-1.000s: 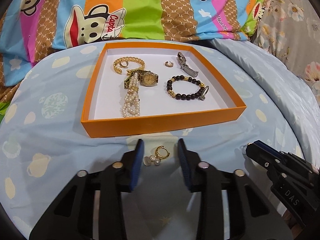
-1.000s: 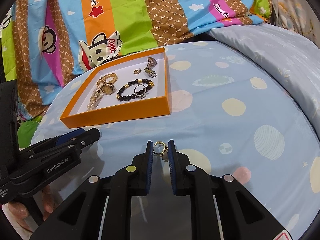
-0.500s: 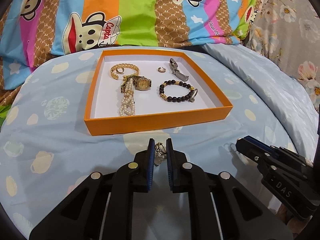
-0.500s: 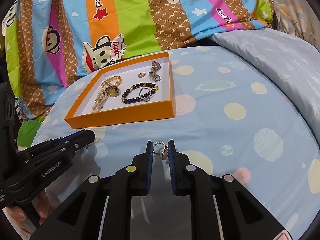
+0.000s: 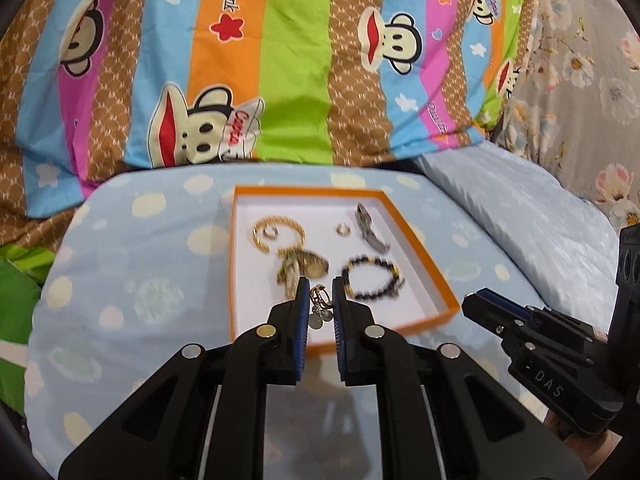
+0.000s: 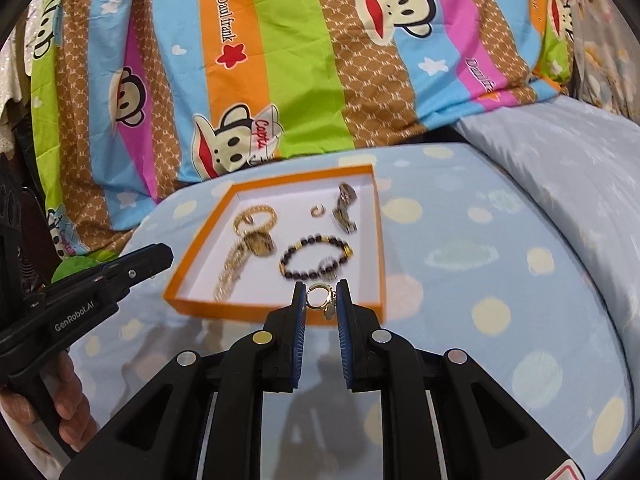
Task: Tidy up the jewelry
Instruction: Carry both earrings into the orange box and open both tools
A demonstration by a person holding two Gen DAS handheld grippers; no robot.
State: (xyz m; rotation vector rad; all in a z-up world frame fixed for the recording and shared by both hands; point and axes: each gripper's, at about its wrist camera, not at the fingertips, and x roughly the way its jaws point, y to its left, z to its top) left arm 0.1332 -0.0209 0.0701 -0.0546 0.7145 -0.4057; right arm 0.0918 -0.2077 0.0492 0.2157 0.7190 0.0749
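Left wrist view shows a bed (image 5: 132,280) under pale blue spotted sheet, striped monkey-print quilt (image 5: 280,60) behind, a shallow orange tray (image 5: 432,268) with white floor holding jewelry, while each gripper, left (image 5: 319,298) and right (image 6: 321,300), is clamped on a gold hoop earring (image 5: 320,296) above the tray's near edge.

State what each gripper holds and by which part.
Left gripper pinches a gold earring by its hoop, pearls hanging below. Right gripper pinches another gold hoop earring across its ring.

Two earrings (image 5: 320,300), one tray (image 5: 436,276)
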